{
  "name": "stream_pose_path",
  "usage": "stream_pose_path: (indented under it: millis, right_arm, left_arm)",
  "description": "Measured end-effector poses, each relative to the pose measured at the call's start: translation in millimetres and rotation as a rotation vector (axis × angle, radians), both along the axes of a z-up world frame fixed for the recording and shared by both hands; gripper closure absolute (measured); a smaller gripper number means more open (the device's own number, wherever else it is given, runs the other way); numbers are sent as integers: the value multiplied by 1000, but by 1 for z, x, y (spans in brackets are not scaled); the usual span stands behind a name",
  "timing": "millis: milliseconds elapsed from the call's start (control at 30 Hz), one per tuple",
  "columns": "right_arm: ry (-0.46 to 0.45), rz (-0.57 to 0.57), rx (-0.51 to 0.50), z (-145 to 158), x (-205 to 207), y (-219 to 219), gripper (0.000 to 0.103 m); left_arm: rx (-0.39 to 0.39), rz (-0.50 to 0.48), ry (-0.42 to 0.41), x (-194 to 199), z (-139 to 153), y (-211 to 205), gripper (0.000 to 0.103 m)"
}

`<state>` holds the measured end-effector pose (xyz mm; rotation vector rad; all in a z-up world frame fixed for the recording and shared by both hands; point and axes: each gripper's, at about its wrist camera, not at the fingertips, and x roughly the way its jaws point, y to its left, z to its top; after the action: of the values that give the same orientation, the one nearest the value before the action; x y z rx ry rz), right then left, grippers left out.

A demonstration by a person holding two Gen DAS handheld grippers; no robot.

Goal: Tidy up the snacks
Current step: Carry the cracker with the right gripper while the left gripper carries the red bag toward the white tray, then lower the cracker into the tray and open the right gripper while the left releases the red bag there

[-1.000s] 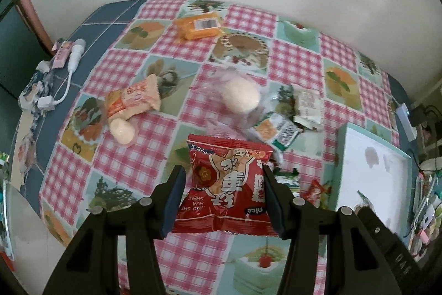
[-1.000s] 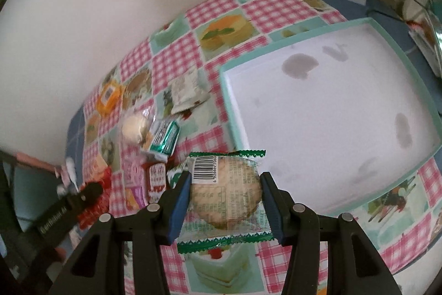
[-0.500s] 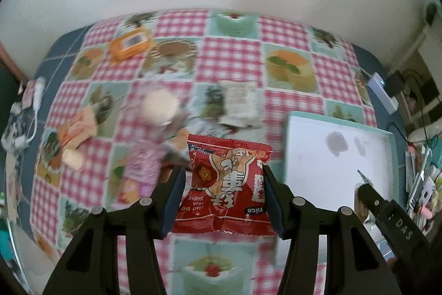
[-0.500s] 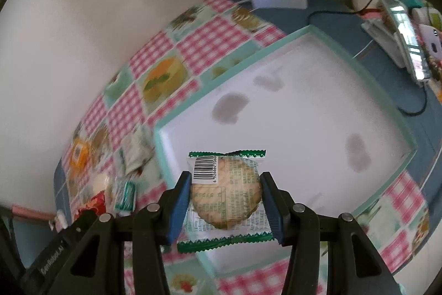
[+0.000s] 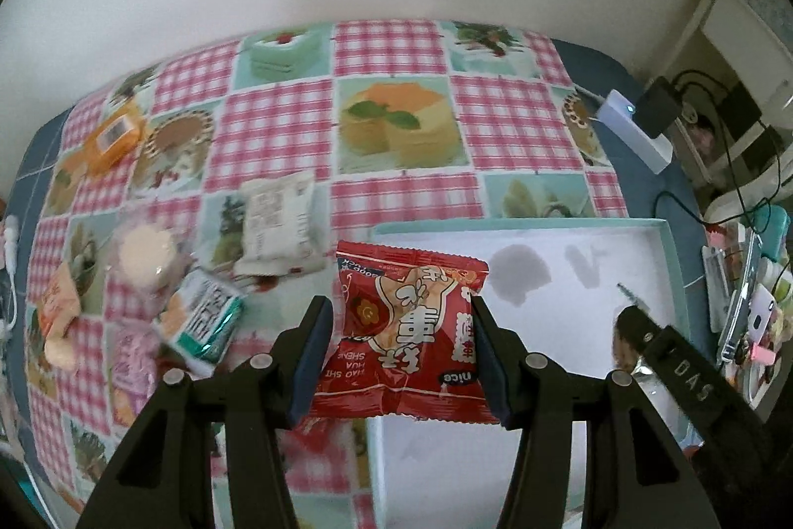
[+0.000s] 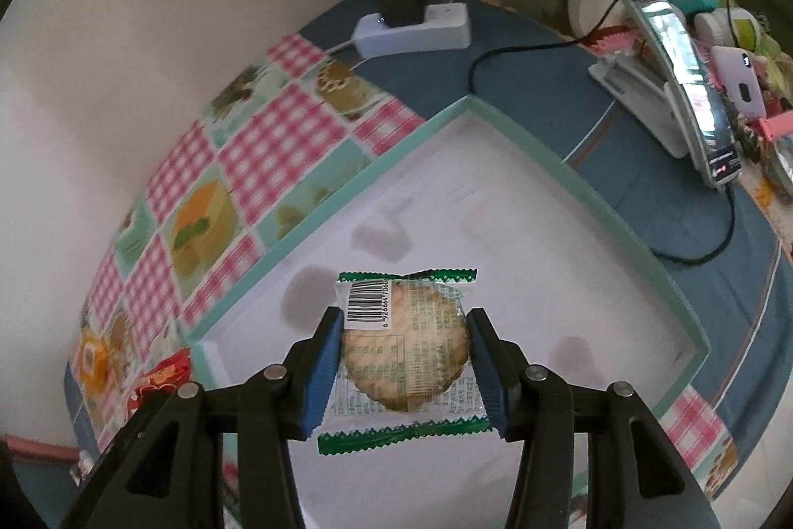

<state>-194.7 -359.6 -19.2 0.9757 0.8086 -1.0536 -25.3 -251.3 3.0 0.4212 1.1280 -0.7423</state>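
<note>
My left gripper (image 5: 400, 353) is shut on a red snack packet (image 5: 409, 330) and holds it above the left edge of the white tray with a teal rim (image 5: 671, 266). My right gripper (image 6: 404, 368) is shut on a clear green-edged cookie packet (image 6: 405, 350) and holds it over the tray's white floor (image 6: 495, 241). The right gripper also shows at the right of the left wrist view (image 5: 669, 360). The red packet shows at the lower left of the right wrist view (image 6: 161, 380).
Several loose snacks lie on the checked cloth left of the tray: a white packet (image 5: 277, 226), a green-and-white packet (image 5: 208, 321), a round bun in clear wrap (image 5: 146, 254), an orange packet (image 5: 111, 137). A power strip (image 6: 414, 30), cables and a phone stand (image 6: 694, 102) sit beyond the tray.
Both grippers have moved right, away from the snack pile and over the tray, each still holding its packet.
</note>
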Motion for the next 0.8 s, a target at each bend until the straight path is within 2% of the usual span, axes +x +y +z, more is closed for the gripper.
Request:
stream_pose_path:
  millis: [267, 567, 667, 700, 800]
  right_arm:
    - [38, -23, -58, 3, -1, -17, 50]
    - [90, -30, -66, 1, -1, -22, 50]
    - [96, -26, -72, 3, -1, -20, 50]
    - [98, -24, -75, 4, -1, -20, 50]
    - [108, -18, -80, 5, 0, -20, 50]
  left_arm:
    - [-20, -36, 6, -5, -14, -23, 47]
    - [-39, -37, 1, -1, -15, -24, 46]
    - [-43, -37, 6, 0, -13, -23, 42]
    - [-42, -35, 6, 0, -12, -23, 38]
    - [-42, -17, 1, 2, -11, -22, 37]
